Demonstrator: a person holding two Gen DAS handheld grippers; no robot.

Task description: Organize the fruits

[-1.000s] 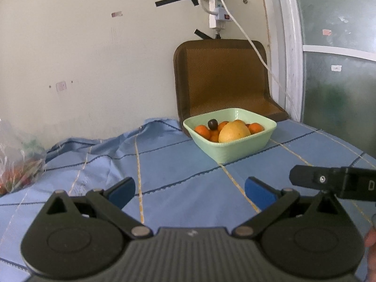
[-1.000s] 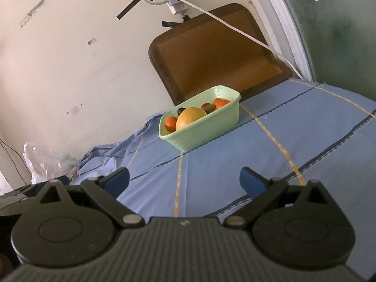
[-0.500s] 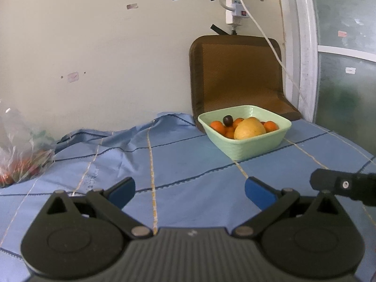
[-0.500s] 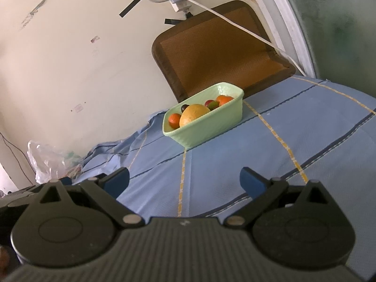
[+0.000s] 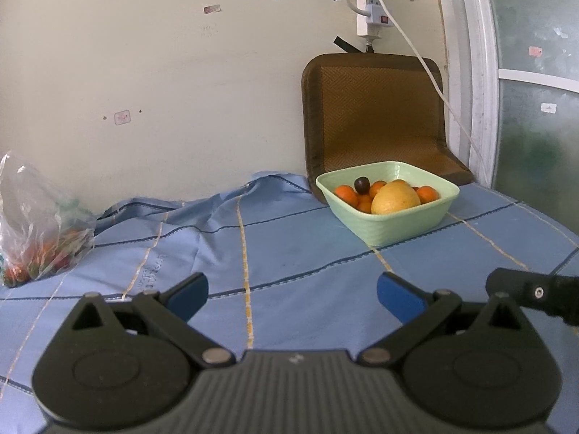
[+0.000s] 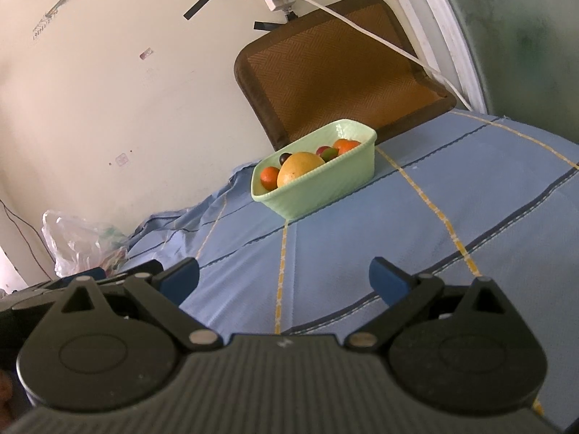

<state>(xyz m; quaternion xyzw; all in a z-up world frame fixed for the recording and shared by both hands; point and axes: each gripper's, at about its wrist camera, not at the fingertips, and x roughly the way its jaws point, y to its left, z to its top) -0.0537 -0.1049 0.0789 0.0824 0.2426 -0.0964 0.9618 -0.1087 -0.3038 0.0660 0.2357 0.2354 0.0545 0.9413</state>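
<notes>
A pale green bowl (image 5: 405, 226) stands on the blue cloth at the back, holding a large yellow fruit (image 5: 395, 198), small orange fruits (image 5: 343, 192) and a dark round fruit (image 5: 361, 184). It also shows in the right wrist view (image 6: 325, 184), with the yellow fruit (image 6: 298, 168) and an orange one (image 6: 268, 177). A clear plastic bag of red and green produce (image 5: 34, 231) lies at the far left; the bag shows too in the right wrist view (image 6: 83, 242). My left gripper (image 5: 292, 294) is open and empty over the cloth. My right gripper (image 6: 284, 282) is open and empty.
A brown woven mat (image 5: 376, 115) leans against the wall behind the bowl. A white power strip and cord (image 5: 372, 11) hang on the wall above it. A frosted glass door (image 5: 535, 90) is at the right. The cloth is rumpled at the back (image 5: 217, 209).
Both grippers have drawn back and turned left, so the bowl sits farther off and more to the right. The bag has come further into view. Both stayed open.
</notes>
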